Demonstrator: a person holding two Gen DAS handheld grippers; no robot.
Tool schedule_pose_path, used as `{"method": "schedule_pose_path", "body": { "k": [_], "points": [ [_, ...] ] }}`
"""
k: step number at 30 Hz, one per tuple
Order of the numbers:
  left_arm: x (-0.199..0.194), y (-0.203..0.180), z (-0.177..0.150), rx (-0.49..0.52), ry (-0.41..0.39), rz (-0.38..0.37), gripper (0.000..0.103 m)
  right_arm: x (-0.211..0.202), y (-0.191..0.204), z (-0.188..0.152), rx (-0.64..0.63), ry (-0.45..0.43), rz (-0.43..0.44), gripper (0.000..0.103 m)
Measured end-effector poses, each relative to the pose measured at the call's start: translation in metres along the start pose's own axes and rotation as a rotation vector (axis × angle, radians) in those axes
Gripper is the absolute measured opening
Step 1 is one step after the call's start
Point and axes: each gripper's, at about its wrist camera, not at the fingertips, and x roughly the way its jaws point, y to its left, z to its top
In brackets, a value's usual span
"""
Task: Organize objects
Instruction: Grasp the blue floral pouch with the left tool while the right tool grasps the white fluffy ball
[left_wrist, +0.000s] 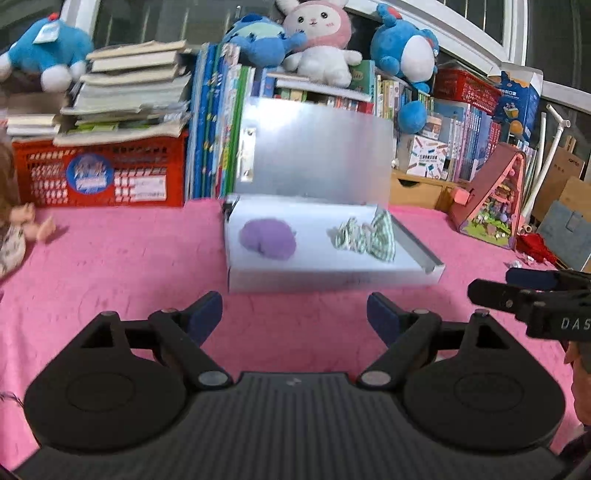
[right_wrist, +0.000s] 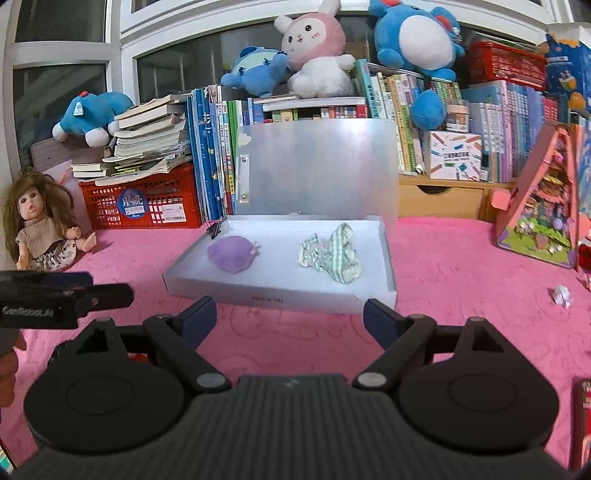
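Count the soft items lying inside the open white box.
2. A purple pouch lies in the left part of the white box; a crumpled green-striped cloth lies in the right part. Nothing else shows inside.

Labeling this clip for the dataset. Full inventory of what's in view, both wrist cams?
storage box: 1, white, lid open and upright, centre of the pink cloth
purple pouch: 1, purple, in the box, left side
striped cloth: 1, green and white, crumpled, in the box, right side
binder clip: 1, black, on the box's back left corner
pink cloth: 1, pink, covers the surface
doll: 1, brown hair, sitting far left
red crate: 1, red, back left, books stacked on top
plush toys: 4, three blue, one pink and white, on the books behind
toy house: 1, pink, triangular, right
paper scrap: 1, white, on the cloth, right
left gripper: 1, black, blue pads, open, empty
right gripper: 1, same, open, empty
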Motion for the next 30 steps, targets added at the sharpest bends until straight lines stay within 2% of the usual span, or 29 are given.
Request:
{"method": "schedule_pose_path", "body": {
  "k": [8, 15, 18, 26, 30],
  "points": [
    [-0.024, 0.002, -0.037, 0.023, -0.01, 0.024, 0.091, -0.014, 0.001, -0.032, -0.014, -0.003, -0.022, 0.094],
    [-0.028, 0.001, -0.064, 0.068, 0.004, 0.081, 0.094, -0.019, 0.002, -0.057, -0.032, 0.005, -0.019, 0.098],
    [-0.028, 0.002, -0.07, 0.076, 0.003, 0.091, 0.095, -0.02, 0.003, -0.064, -0.038, 0.004, -0.021, 0.102],
    [-0.036, 0.0, -0.073, 0.082, -0.059, 0.145, 0.098, -0.017, 0.009, -0.078, -0.09, 0.015, -0.044, 0.103],
    [-0.034, -0.001, -0.077, 0.105, -0.055, 0.177, 0.099, -0.011, 0.01, -0.081, -0.094, 0.029, -0.051, 0.103]
  ]
}}
